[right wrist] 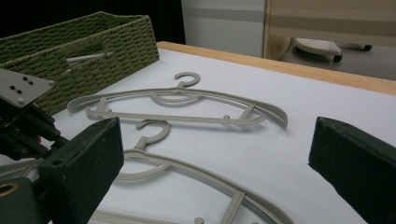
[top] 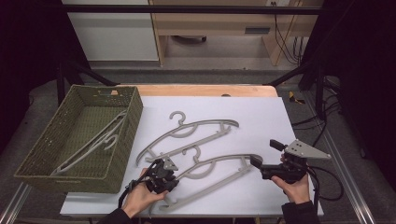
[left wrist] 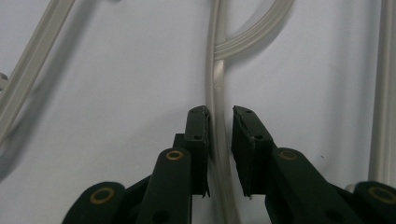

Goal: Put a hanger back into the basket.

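Two grey plastic hangers lie on the white table top. The far hanger (top: pixel 201 124) (right wrist: pixel 187 117) lies beyond the near hanger (top: pixel 212 186) (right wrist: pixel 205 179). My left gripper (top: pixel 159 167) (left wrist: pixel 220 112) is low over the near hanger's left end. Its jaws straddle a thin hanger bar (left wrist: pixel 217 79): the left pad is against it and a small gap shows at the right pad, so it stands open. My right gripper (top: pixel 266 152) (right wrist: pixel 217 135) hovers wide open just off the near hanger's right end with nothing between its jaws.
A green woven basket (top: pixel 70 179) (right wrist: pixel 116 42) stands at the table's left with a third hanger (top: pixel 100 140) (right wrist: pixel 86 57) inside. The white top leaves a wooden table edge (top: pixel 205 90) bare at the back. Dark frame rails run along both sides.
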Motion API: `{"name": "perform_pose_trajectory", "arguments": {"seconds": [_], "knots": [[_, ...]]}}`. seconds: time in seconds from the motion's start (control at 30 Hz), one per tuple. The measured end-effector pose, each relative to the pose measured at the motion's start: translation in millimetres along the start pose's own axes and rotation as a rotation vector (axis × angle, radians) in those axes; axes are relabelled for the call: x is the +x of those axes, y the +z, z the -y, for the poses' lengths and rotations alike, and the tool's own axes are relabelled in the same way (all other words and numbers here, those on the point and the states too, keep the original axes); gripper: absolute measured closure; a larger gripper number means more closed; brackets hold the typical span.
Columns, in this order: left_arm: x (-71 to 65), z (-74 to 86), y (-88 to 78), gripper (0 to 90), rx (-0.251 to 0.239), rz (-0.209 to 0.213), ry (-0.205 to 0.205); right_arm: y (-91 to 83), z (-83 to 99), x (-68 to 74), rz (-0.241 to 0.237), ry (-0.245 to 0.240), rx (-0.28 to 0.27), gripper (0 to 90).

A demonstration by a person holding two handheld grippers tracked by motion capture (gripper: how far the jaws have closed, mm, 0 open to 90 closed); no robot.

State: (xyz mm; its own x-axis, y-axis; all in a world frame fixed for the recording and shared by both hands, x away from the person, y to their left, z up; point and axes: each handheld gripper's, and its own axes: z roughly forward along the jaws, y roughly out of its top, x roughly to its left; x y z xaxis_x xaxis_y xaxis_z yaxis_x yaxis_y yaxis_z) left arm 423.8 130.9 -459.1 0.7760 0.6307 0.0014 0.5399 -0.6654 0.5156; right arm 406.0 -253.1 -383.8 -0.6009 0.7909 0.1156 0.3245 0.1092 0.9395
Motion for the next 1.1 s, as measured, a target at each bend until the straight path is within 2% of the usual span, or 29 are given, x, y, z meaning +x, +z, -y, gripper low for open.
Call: {"name": "perform_pose_trajectory", "arguments": {"seconds": [0.17,0.3,0.37,0.53,0.73,0.9,0.93,1.1], "knots": [[-1.8,-1.1,0.7,77.4,0.011,-0.005,-0.01,-1.0,-1.7,1.4,0.002,-0.001,-0.009,3.4],[-5.7,-4.5,0.7,81.4,0.036,-0.039,-0.009,-1.1,-1.9,1.8,0.0,-0.001,-0.011,3.4],[-6.4,-4.4,0.6,81.9,0.033,-0.043,-0.006,-0.3,-1.0,1.3,0.0,-0.004,-0.002,3.3],[-3.9,-0.1,-1.0,82.2,-0.005,-0.026,-0.021,-0.8,-0.9,0.6,0.0,0.0,-0.005,3.3],[-1.5,2.6,-11.9,82.3,-0.053,-0.012,-0.025,-2.6,-0.1,-1.7,0.002,0.003,-0.003,3.3],[-3.5,5.2,-24.5,82.4,-0.092,-0.009,0.0,-2.7,-0.1,-1.7,0.002,0.003,0.0,3.3],[-4.2,6.2,-27.4,82.5,-0.094,0.006,-0.001,-2.7,-0.1,-1.7,0.004,0.006,-0.003,3.4],[-11.9,5.5,-40.2,82.7,-0.139,-0.008,0.035,-2.8,-0.1,-1.5,0.003,0.006,-0.006,3.3]]}}
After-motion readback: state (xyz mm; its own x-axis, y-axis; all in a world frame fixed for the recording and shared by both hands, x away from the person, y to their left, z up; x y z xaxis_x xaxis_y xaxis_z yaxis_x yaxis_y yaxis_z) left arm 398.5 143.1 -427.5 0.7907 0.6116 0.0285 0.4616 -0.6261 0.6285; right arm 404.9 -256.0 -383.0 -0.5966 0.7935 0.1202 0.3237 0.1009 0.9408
